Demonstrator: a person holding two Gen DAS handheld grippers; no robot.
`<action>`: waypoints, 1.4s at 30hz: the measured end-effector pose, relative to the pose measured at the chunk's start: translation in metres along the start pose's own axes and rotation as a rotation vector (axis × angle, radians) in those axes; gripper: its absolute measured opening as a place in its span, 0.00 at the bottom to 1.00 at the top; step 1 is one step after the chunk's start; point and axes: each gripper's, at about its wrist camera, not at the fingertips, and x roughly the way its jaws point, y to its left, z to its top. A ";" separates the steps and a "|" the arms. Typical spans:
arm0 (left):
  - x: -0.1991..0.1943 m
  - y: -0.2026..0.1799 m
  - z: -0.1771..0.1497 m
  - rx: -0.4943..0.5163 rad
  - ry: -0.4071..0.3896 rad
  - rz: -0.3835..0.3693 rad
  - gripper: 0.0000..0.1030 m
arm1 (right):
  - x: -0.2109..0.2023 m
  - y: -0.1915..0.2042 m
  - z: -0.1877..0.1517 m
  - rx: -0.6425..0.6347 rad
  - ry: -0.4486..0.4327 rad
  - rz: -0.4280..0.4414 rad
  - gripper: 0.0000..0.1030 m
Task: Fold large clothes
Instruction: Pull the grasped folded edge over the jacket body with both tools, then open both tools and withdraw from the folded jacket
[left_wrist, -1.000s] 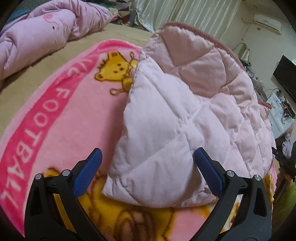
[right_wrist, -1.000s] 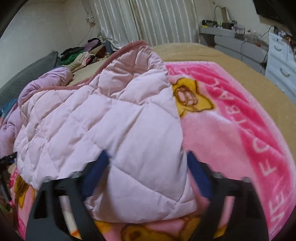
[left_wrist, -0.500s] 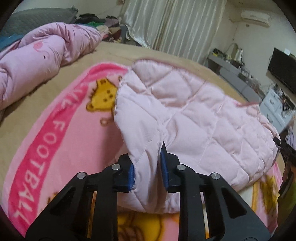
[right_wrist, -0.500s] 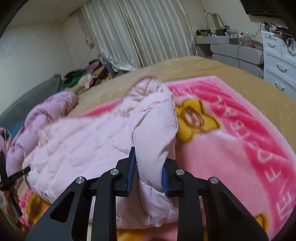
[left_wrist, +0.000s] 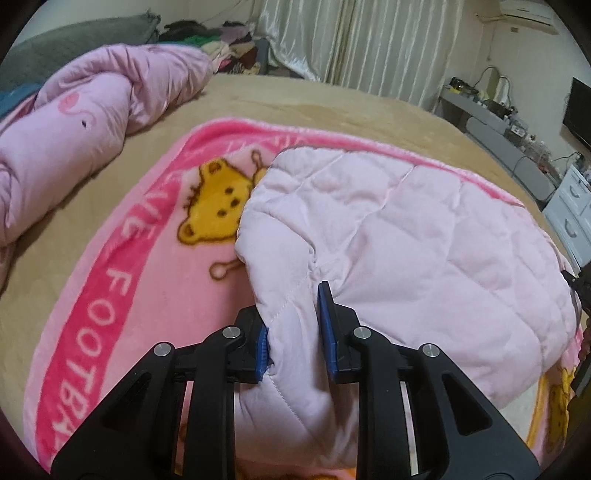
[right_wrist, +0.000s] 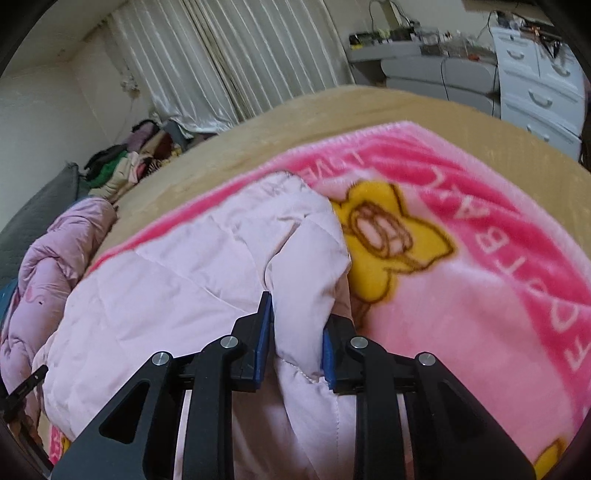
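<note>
Jacket (left_wrist: 424, 251) stretched away from both tools across the blanket (left_wrist: 155, 280); left tool (left_wrist: 291, 328) and right tool (right_wrist: 297, 332) each clamped a near corner.

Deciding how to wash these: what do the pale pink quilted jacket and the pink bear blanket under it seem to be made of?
Pale pink quilted jacket: likely padded synthetic, matt, with stitched puffy panels. Pink bear blanket: probably plush fleece, with fuzzy pile and soft-edged print.

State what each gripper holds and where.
Left gripper: quilted pink jacket, clamped at its near left edge. Right gripper: same jacket, at its near right edge.
</note>
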 end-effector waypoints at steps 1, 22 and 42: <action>0.004 0.001 0.001 0.002 0.007 0.004 0.16 | 0.003 0.000 0.000 -0.001 0.004 -0.005 0.24; 0.010 0.003 -0.011 0.002 0.035 0.062 0.37 | 0.008 -0.012 -0.017 0.001 0.059 -0.089 0.57; -0.049 0.002 -0.021 0.024 -0.013 0.131 0.91 | -0.071 -0.007 -0.021 -0.003 -0.049 -0.035 0.96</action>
